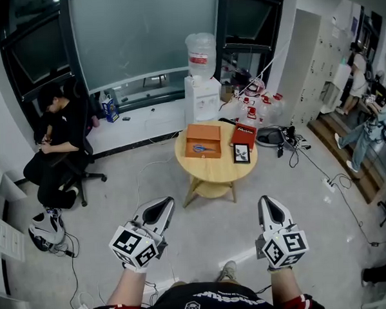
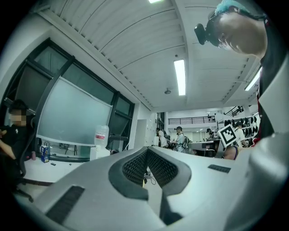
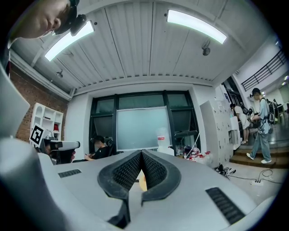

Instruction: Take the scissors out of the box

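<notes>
we see the scissors (image 1: 203, 147) lying in the open box (image 1: 203, 155) on the table (image 1: 213, 172), our left gripper (image 1: 165, 206) and right gripper (image 1: 267, 202) pressed together empty

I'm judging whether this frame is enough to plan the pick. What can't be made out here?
Scissors: head view, too small; blade direction and whether open unclear.
Box and table: both gripper views, almost wholly hidden behind the shut jaws of the left gripper and right gripper.
Dark framed item beside the red box: head view, too small to identify.
</notes>
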The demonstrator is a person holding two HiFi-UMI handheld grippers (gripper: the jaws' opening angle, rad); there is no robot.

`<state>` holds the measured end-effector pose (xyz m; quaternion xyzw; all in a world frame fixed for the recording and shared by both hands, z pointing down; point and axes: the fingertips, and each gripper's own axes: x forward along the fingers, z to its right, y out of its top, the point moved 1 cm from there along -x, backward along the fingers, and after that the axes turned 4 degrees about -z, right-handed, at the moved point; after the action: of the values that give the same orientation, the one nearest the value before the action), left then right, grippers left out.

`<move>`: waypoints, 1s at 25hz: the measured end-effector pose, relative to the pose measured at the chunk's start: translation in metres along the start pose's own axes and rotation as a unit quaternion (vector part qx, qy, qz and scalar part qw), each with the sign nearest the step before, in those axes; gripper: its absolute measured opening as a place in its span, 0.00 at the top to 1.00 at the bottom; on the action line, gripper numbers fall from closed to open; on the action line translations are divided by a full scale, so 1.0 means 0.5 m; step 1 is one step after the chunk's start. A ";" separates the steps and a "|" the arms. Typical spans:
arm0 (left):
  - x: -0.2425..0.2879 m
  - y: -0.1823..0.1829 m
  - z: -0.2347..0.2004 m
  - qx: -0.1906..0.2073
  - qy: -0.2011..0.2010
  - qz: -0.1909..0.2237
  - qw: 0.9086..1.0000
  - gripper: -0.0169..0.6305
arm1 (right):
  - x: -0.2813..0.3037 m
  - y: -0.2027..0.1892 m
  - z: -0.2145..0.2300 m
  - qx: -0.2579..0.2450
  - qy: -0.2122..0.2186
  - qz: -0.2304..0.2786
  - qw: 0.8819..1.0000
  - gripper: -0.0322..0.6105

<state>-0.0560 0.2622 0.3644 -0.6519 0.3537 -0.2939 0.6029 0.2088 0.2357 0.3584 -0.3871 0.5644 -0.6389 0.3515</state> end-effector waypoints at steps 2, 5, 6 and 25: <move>-0.005 -0.001 -0.003 -0.002 0.001 0.000 1.000 0.95 | 0.000 0.002 -0.006 0.008 0.007 0.004 1.000 0.91; -0.016 -0.008 -0.008 -0.008 0.004 0.000 1.000 0.95 | -0.001 -0.003 -0.020 0.009 0.015 0.003 1.000 0.91; -0.018 -0.010 -0.011 -0.012 0.006 0.001 1.000 0.95 | -0.002 -0.004 -0.023 0.007 0.016 0.001 1.000 0.91; 0.006 -0.019 -0.055 -0.027 0.025 -0.002 0.999 0.95 | 0.069 0.003 -0.024 0.001 0.048 -0.009 0.999 0.91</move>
<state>-0.0758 0.2440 0.3763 -0.6607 0.3752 -0.3020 0.5757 0.1828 0.2105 0.3598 -0.3604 0.5762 -0.6607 0.3186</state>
